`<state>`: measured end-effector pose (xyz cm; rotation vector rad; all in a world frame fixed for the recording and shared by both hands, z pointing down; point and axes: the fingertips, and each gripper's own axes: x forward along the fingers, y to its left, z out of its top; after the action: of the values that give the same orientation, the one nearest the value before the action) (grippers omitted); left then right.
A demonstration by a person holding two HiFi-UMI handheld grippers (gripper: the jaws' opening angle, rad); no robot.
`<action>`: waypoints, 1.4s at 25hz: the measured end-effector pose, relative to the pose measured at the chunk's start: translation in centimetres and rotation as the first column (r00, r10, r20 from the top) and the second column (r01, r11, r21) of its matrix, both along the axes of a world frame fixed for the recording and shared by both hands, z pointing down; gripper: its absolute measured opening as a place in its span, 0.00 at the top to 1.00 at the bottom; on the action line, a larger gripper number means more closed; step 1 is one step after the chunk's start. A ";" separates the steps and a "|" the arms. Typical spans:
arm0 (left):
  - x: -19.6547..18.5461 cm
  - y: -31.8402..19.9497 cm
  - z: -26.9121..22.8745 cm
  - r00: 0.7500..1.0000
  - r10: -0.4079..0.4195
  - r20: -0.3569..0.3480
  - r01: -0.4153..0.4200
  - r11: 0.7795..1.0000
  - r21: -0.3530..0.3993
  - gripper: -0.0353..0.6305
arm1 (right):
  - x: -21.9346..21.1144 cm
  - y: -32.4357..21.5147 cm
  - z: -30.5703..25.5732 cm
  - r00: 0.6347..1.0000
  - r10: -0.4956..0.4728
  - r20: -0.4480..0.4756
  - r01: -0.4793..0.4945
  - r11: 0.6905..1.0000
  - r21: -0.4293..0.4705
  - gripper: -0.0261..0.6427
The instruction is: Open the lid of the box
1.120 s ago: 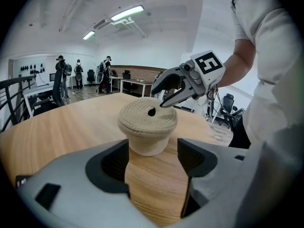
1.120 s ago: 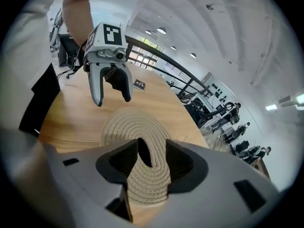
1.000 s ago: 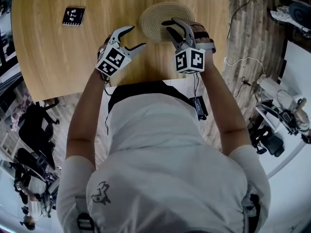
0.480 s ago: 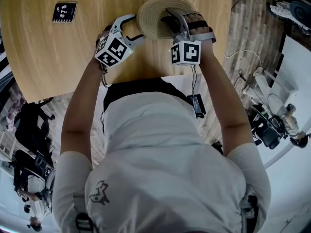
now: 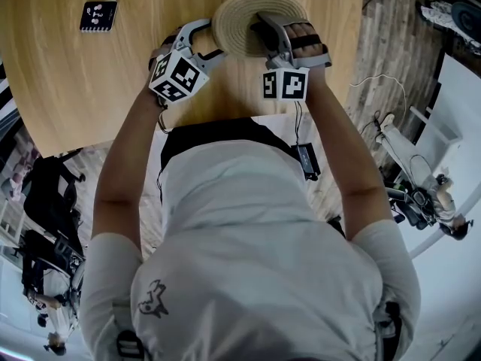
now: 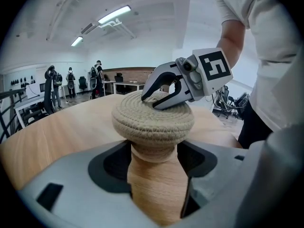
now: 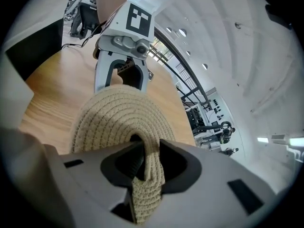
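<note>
The wooden table (image 5: 90,81) carries the box (image 6: 156,184) at its far side, right in front of you, with its woven lid (image 5: 240,17) seated on top and overhanging the narrower body like a mushroom cap. Your left tongs (image 5: 209,40) straddle that body just under the overhang, and the pads look to lie against both of its sides, so treat them as your anchor: hold the box down and level, and do not let them ride up into the lid. Your right tongs (image 5: 264,27) have just been closing and now pinch the near rim of the lid, the woven edge bunched between the pads. That rim looks soft, so a harder squeeze will probably only fold it further; take a deeper bite if it starts to slip. Lift straight up first to free the lid all round, then tip it away. Keep clear of the small marker card (image 5: 98,15), which lies well apart to the left.
</note>
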<state>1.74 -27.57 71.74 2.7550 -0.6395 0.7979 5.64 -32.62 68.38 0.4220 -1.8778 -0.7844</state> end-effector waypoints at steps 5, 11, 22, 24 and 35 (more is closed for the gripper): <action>0.0 0.0 0.2 1.000 -0.005 -0.017 0.005 1.000 -0.003 0.49 | 0.0 0.2 0.2 1.000 -0.007 0.010 0.007 1.000 0.013 0.83; -0.2 0.0 0.3 1.000 -0.007 -0.013 0.007 1.000 -0.003 0.49 | -0.1 0.3 0.1 1.000 -0.010 0.013 0.010 1.000 0.018 0.84; -0.5 -0.3 0.8 1.000 -0.001 -0.002 0.001 1.000 -0.015 0.51 | 0.3 0.3 -4.1 0.994 0.031 0.108 -0.036 0.998 0.044 0.88; -0.7 -0.1 1.0 1.000 0.000 0.008 0.000 1.000 -0.017 0.51 | 0.2 0.6 -4.9 0.992 0.034 0.125 -0.040 0.998 0.050 0.88; -1.3 0.5 -0.9 0.993 -0.114 0.020 0.115 0.992 -0.055 0.51 | 2.0 1.8 -9.6 0.965 0.103 0.240 -0.113 0.993 0.027 0.89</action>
<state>0.45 -27.05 70.82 2.6370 -0.7584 0.8016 7.63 -30.82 58.74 0.6638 -2.0439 -0.7248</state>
